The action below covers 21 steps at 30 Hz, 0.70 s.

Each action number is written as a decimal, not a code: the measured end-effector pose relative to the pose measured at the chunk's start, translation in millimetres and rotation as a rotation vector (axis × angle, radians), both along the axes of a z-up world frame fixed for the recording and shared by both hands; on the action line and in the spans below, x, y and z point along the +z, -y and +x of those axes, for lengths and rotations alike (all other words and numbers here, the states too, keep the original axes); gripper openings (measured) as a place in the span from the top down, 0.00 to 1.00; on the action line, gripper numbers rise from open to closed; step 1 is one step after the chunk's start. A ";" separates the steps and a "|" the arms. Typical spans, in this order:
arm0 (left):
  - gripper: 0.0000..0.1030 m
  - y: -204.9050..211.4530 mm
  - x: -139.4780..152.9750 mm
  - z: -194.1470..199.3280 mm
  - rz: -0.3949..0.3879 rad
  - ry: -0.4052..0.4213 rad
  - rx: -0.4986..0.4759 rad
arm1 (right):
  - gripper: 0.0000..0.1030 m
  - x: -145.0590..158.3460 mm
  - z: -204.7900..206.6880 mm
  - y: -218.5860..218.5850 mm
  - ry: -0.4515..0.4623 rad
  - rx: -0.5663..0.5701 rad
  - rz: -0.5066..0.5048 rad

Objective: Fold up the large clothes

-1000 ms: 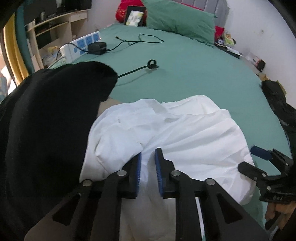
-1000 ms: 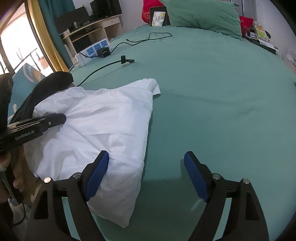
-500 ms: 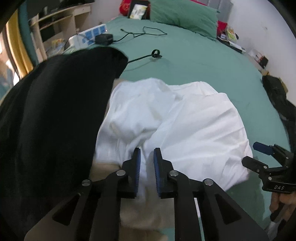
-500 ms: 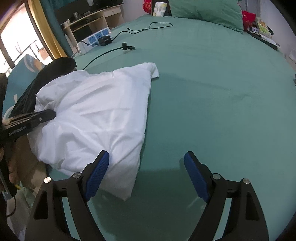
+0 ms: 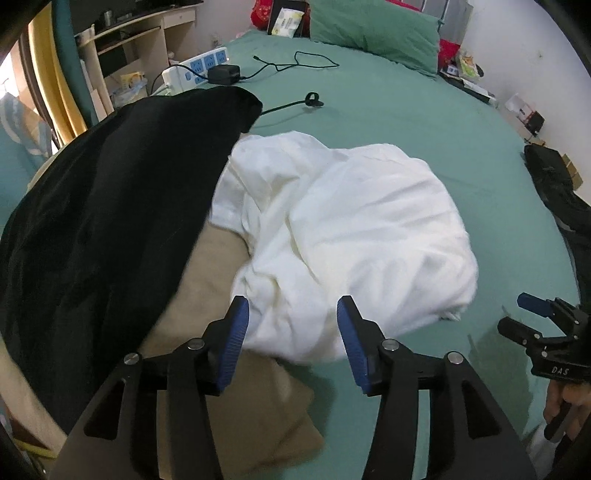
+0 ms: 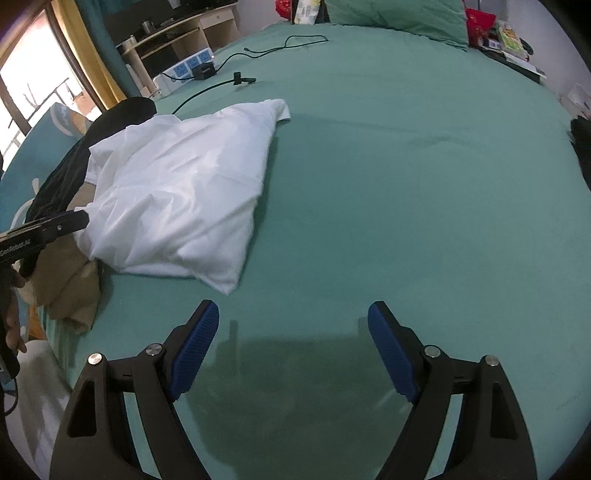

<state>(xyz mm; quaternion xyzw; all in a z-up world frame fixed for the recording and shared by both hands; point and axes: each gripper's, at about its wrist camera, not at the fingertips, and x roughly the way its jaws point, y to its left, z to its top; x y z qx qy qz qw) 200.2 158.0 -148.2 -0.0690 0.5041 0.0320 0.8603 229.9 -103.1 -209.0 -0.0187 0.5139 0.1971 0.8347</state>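
Observation:
A folded white garment (image 5: 351, 236) (image 6: 184, 199) lies on the green bed sheet (image 6: 406, 184), its left edge resting on a tan garment (image 5: 236, 398) (image 6: 70, 288). My left gripper (image 5: 291, 339) hovers just in front of the white garment's near edge; its jaws are opening and no cloth is pressed between the blue pads. Over bare sheet to the right of the white garment, my right gripper (image 6: 291, 350) stands wide open and empty. It also shows at the right edge of the left wrist view as the right gripper (image 5: 543, 332).
A black garment (image 5: 103, 229) is piled left of the white one. A white power strip (image 5: 195, 68) with a black adapter and cables (image 5: 295, 66) lies further back. A green pillow (image 5: 373, 33) sits at the bed's head, a dark bag (image 5: 557, 184) at the right edge.
The left gripper's jaws went from nearly shut on the white cloth to spread apart, letting it go. Both grippers drew back toward the near edge; the white garment now lies further away.

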 end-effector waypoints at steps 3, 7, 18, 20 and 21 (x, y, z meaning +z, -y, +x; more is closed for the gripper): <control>0.49 12.3 -1.4 -16.2 -0.017 -0.020 -0.010 | 0.20 8.2 -11.2 14.0 0.016 -0.017 0.001; 0.49 30.3 1.4 -41.0 -0.018 -0.014 -0.026 | 0.20 18.1 -27.3 30.4 0.035 -0.039 0.004; 0.43 73.7 42.8 -114.3 -0.048 0.168 0.011 | 0.20 43.8 -72.9 70.4 0.083 -0.105 0.002; 0.42 77.3 53.8 -124.6 -0.056 0.214 0.031 | 0.20 48.7 -80.3 75.6 0.094 -0.111 -0.004; 0.41 80.1 61.2 -132.7 -0.065 0.251 0.046 | 0.20 53.2 -85.7 79.3 0.104 -0.114 -0.008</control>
